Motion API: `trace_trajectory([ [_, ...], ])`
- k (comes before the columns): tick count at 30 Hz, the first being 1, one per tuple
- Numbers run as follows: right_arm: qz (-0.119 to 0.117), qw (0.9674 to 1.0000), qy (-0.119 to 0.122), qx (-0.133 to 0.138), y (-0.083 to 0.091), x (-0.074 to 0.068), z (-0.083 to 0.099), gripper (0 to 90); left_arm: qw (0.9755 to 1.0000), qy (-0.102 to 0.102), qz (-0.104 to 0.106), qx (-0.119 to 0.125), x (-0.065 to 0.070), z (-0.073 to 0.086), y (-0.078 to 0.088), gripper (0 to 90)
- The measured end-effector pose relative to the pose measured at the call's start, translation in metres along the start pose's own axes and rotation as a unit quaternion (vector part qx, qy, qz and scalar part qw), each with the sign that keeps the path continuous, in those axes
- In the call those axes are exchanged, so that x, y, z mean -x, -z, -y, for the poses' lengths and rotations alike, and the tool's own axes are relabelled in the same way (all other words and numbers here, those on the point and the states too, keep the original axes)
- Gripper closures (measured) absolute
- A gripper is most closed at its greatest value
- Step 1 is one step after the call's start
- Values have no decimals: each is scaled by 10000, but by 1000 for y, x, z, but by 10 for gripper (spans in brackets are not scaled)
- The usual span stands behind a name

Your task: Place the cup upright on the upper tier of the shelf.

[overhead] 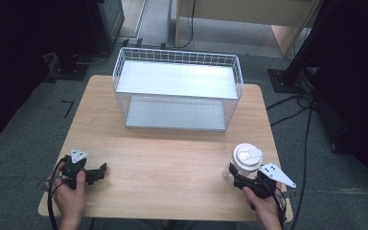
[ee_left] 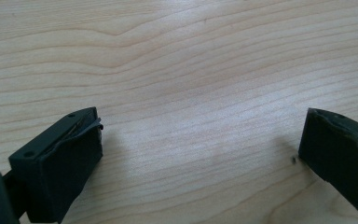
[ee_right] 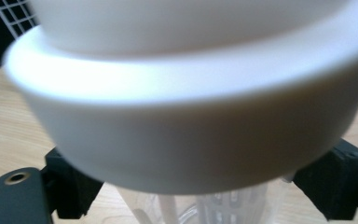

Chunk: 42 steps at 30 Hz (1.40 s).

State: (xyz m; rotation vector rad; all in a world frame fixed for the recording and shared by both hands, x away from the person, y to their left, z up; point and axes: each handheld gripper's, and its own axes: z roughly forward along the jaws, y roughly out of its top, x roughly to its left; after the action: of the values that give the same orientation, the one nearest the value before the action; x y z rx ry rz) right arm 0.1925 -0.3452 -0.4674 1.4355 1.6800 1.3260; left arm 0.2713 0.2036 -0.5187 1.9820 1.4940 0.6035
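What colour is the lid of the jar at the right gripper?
White; the lid shows best in the high view.

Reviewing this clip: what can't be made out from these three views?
- Jar contents: the white lid is blurred and covers most of the right gripper view; the clear body below is cut by the bottom edge.
- Right tool grip: its jaws flank the jar, but contact is hidden beneath the lid.
- Wire basket lower shelf: partly hidden under the upper shelf in the high view.
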Motion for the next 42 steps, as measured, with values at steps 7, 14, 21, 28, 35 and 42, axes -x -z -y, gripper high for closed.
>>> trace_trajectory([
  [7,197,9997,-126,76,3,0,-5,158,10000,-6,-1,-6,0,0,0,0],
  [14,345,9991,-136,194,9,3,-13,160,10000,2,0,0,0,0,0,0],
  [21,221,9993,-175,234,8,-2,-24,160,10000,0,-1,-1,0,0,0,0],
  [28,162,9995,-21,255,1,-16,-38,160,10000,-2,0,-1,0,0,0,0],
  [35,106,9989,94,438,-7,-30,-56,160,10000,0,1,1,0,0,0,0],
  [42,24,9986,133,507,-16,-43,-68,161,10000,-2,0,-1,0,0,0,0],
])
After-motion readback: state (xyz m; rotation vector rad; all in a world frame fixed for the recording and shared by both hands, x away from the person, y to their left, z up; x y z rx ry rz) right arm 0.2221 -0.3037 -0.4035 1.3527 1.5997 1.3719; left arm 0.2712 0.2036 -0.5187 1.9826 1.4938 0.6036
